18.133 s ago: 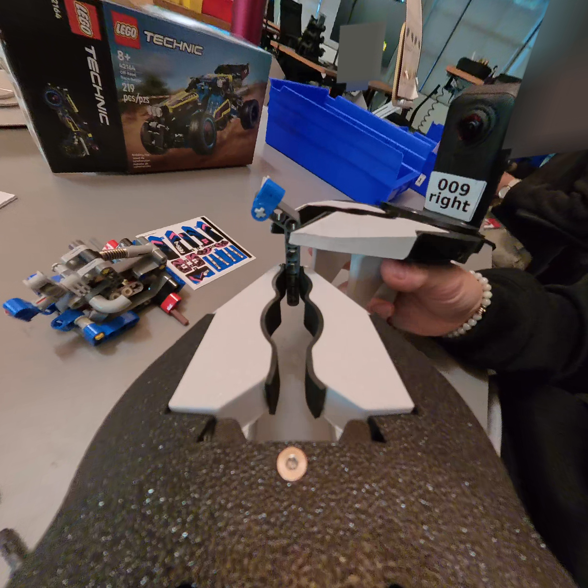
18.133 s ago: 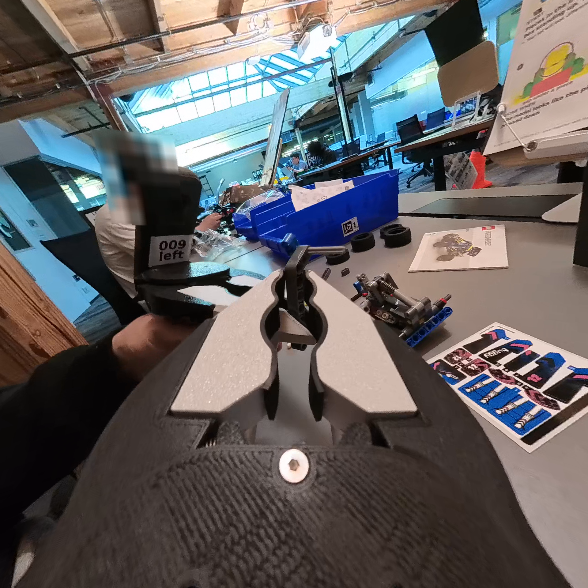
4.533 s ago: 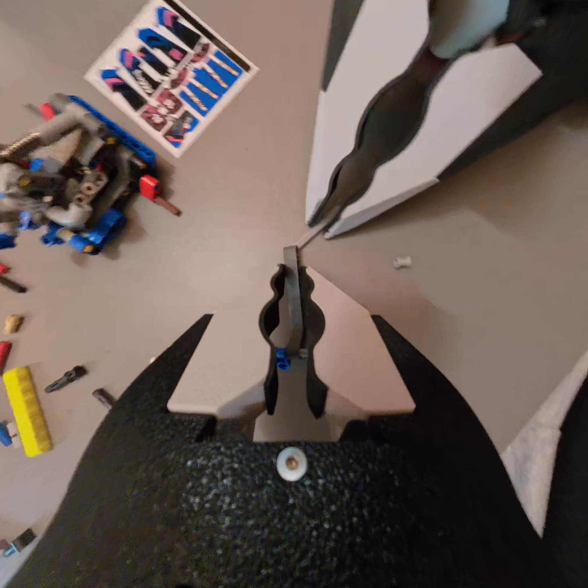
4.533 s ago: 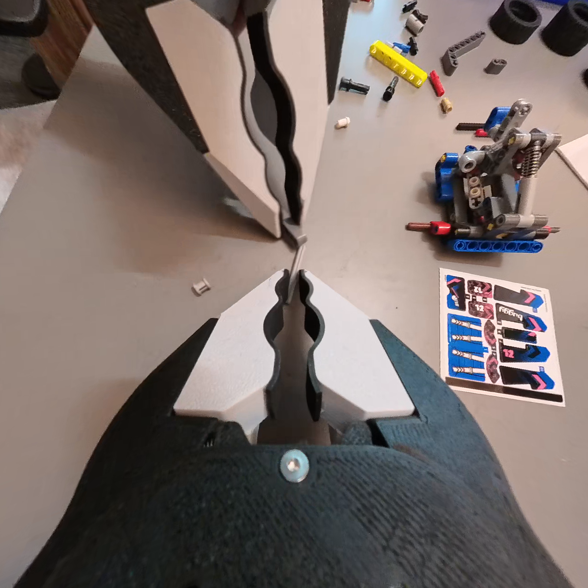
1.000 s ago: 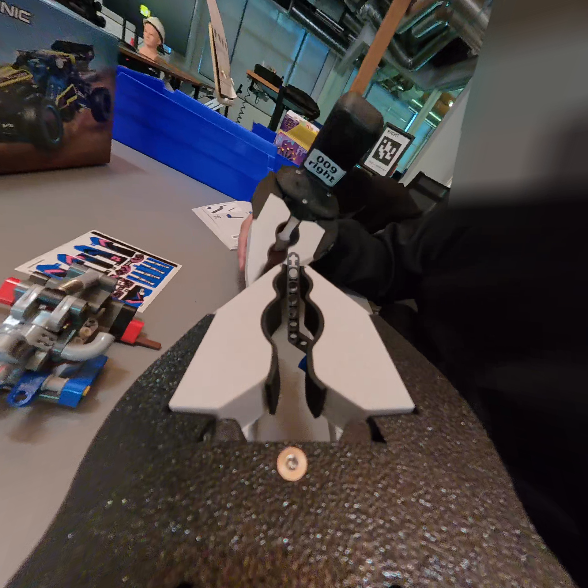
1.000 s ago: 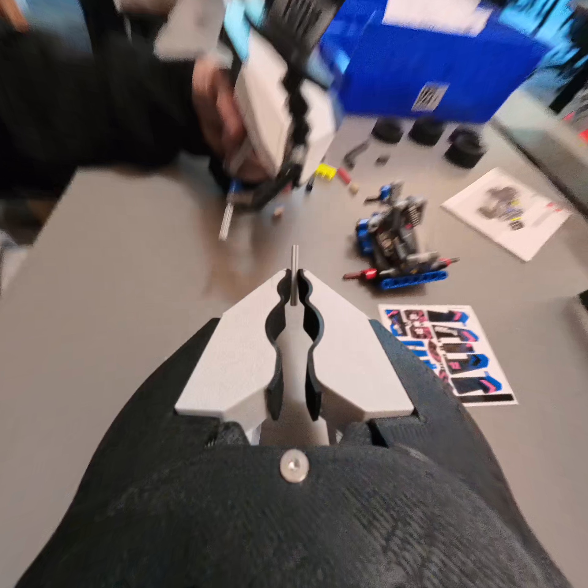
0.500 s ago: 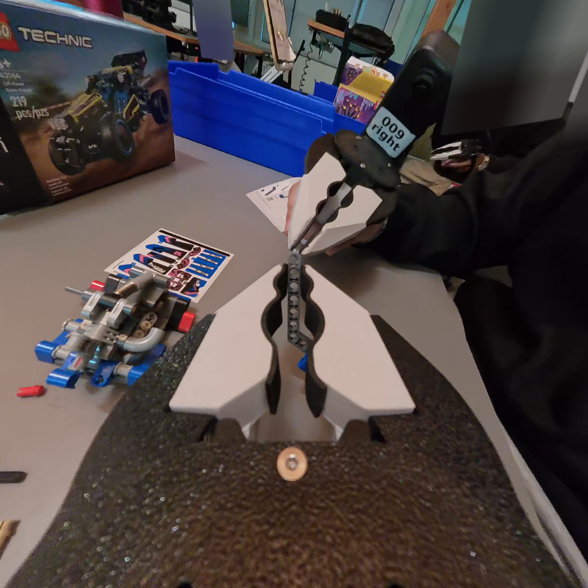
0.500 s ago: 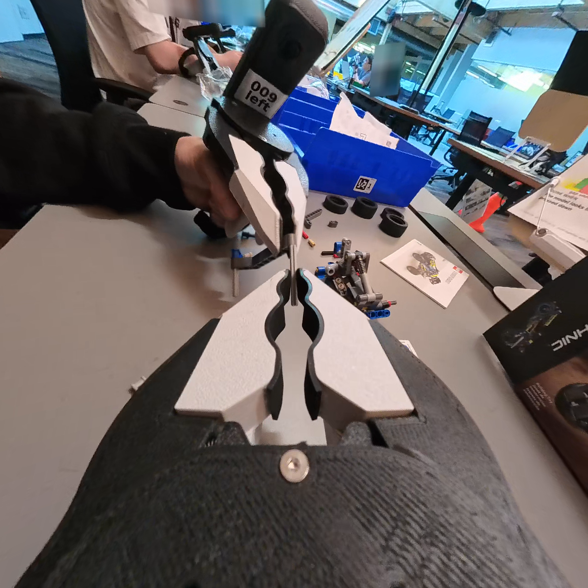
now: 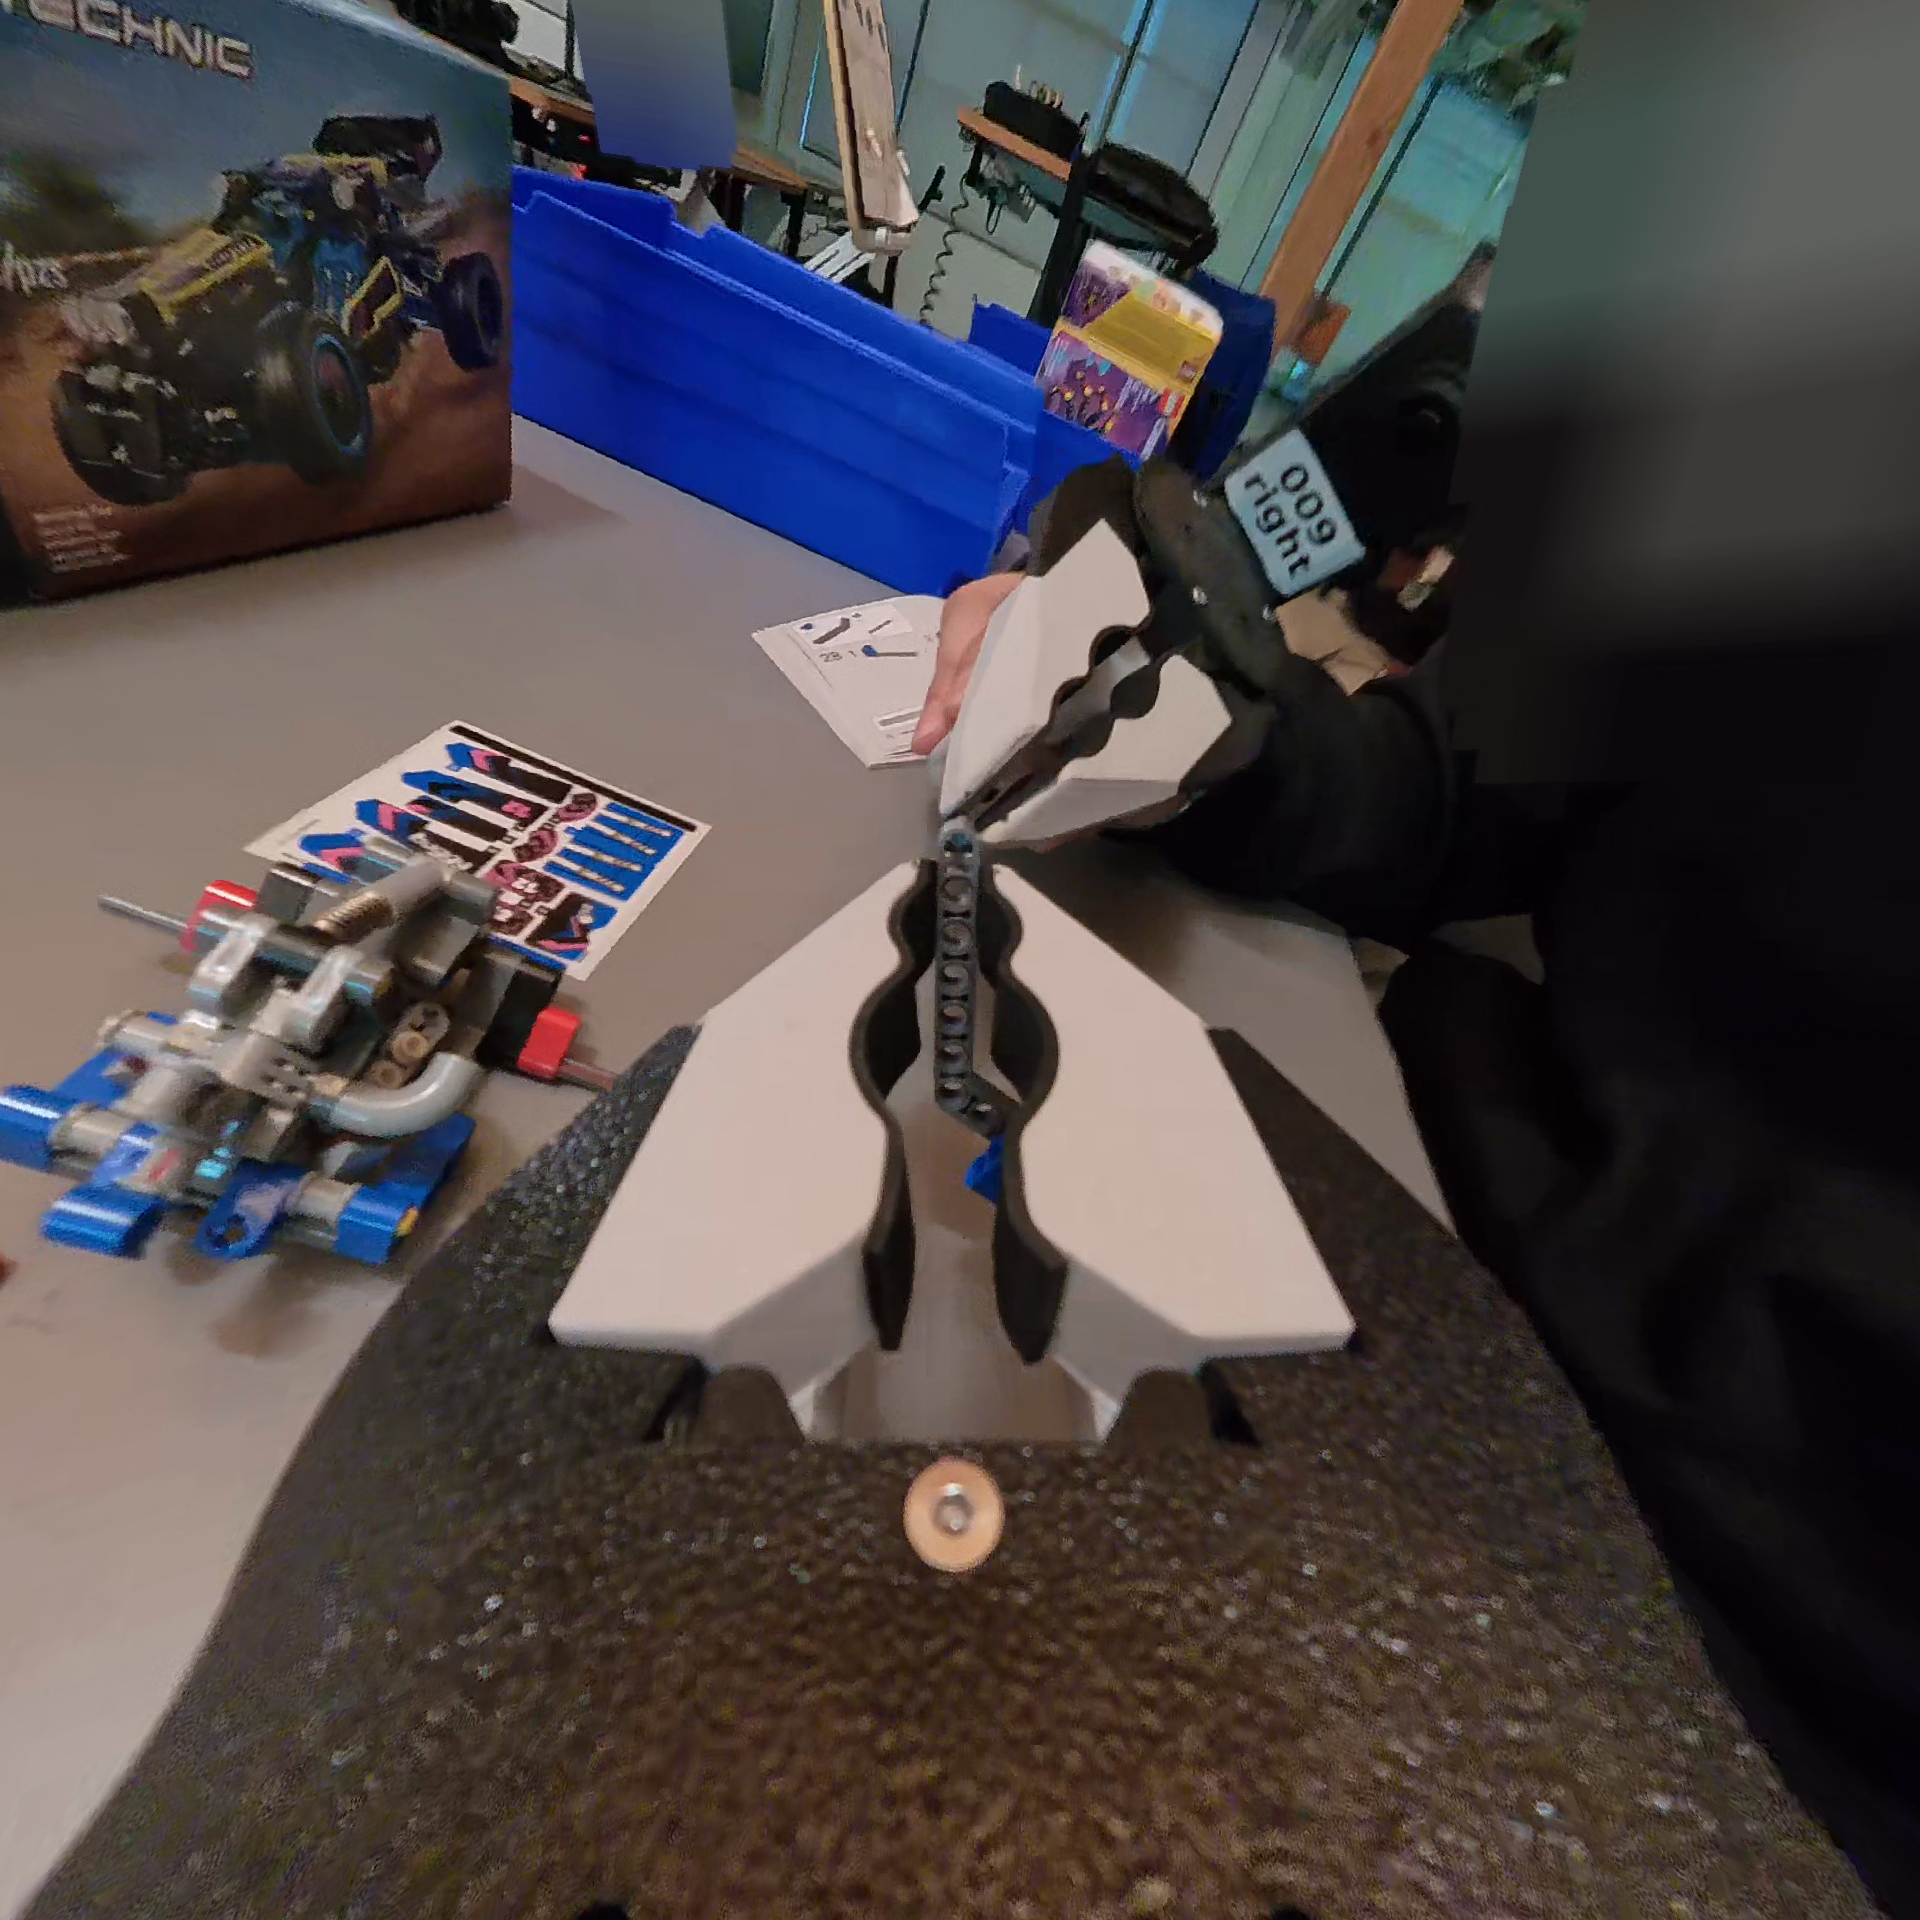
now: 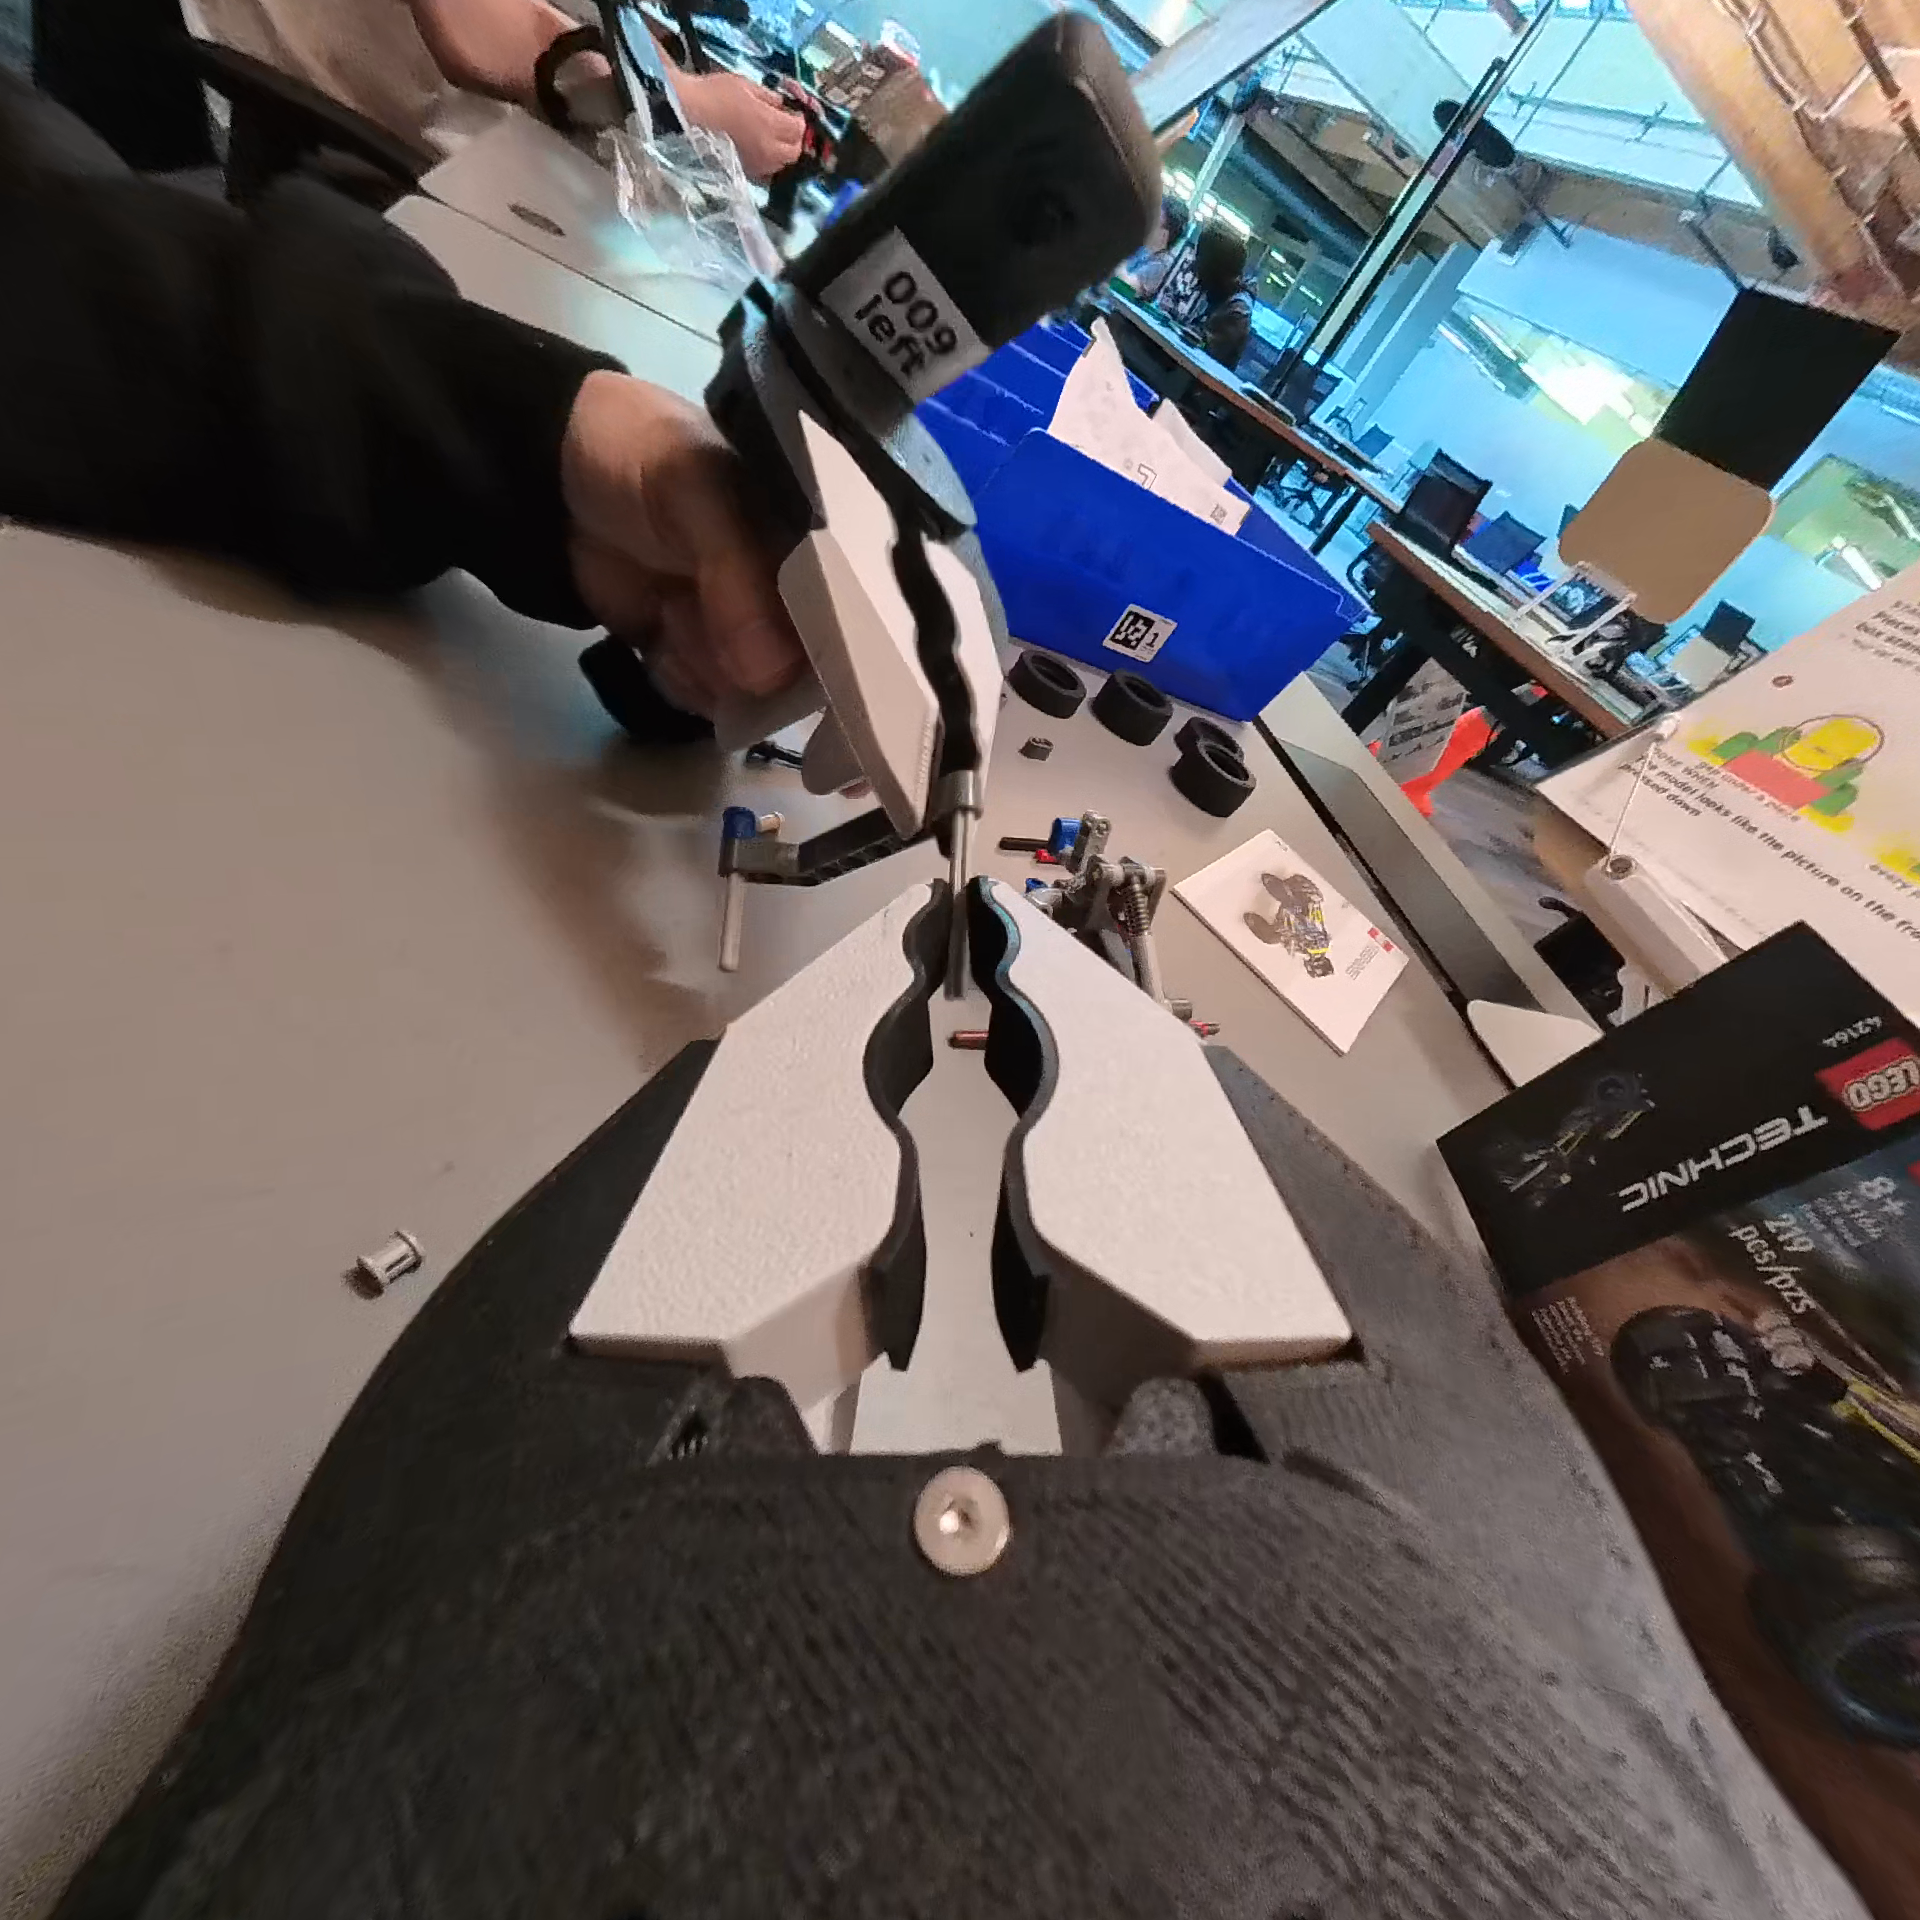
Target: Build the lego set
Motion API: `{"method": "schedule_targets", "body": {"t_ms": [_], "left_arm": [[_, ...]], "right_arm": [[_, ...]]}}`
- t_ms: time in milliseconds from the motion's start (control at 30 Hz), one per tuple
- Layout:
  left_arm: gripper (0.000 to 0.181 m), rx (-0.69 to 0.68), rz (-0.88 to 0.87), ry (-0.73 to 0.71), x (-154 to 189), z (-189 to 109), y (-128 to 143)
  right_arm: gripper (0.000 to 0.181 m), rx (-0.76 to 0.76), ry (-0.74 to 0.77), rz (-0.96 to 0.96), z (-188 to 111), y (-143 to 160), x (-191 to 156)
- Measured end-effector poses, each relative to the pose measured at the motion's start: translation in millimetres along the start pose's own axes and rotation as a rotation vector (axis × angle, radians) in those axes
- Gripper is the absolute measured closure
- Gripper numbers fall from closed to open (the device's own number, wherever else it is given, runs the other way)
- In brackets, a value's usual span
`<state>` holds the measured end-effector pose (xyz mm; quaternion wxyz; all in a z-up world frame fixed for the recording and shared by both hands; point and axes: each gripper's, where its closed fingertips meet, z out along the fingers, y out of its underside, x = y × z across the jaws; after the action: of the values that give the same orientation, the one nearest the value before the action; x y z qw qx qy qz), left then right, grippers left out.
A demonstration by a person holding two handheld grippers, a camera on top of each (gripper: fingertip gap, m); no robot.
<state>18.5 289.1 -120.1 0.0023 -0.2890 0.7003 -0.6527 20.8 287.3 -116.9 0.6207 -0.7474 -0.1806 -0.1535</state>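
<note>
Desk (image 9: 623,623) grey, cluttered. Lego box (image 9: 249,301) at the far left in the left wrist view, blue bins (image 9: 790,405) behind it. Half-built chassis (image 9: 260,1060) sits on the desk left of the left gripper (image 9: 956,883), sticker sheet (image 9: 488,842) just beyond it, manual (image 10: 1299,935) farther off. Three black tires (image 10: 1132,707) in front of a bin.

Both grippers held tip to tip above the desk. Left gripper: jaws pressed on a dark holed beam (image 9: 958,987), its top end poking out at the tips. Right gripper (image 10: 961,914): jaws pinching a thin grey axle (image 10: 961,904), whose far end meets the beam at the left gripper's tips. Whether the axle is in the hole, can't tell.

Small grey bush (image 10: 390,1259) loose on the desk.
</note>
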Motion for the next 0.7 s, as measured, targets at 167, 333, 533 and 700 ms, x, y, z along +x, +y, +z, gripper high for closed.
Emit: {"method": "schedule_targets", "body": {"t_ms": [167,333,533,700], "left_arm": [[0.176,-0.037,-0.040,0.036,3.6,3.0,6.6],[0.177,-0.109,-0.039,-0.029,-4.5,5.9,16.9],[0.177,-0.228,0.074,-0.117,-12.5,5.8,31.2],[0.177,-0.216,0.021,-0.070,-8.5,3.9,30.9]], "right_arm": [[0.180,-0.054,0.005,-0.128,-0.4,4.7,-2.2],[0.180,-0.151,0.005,-0.293,-0.9,13.5,-5.4],[0.180,-0.157,-0.060,-0.158,3.1,20.8,-11.4],[0.180,-0.107,-0.068,-0.113,5.6,12.3,-11.1]]}}
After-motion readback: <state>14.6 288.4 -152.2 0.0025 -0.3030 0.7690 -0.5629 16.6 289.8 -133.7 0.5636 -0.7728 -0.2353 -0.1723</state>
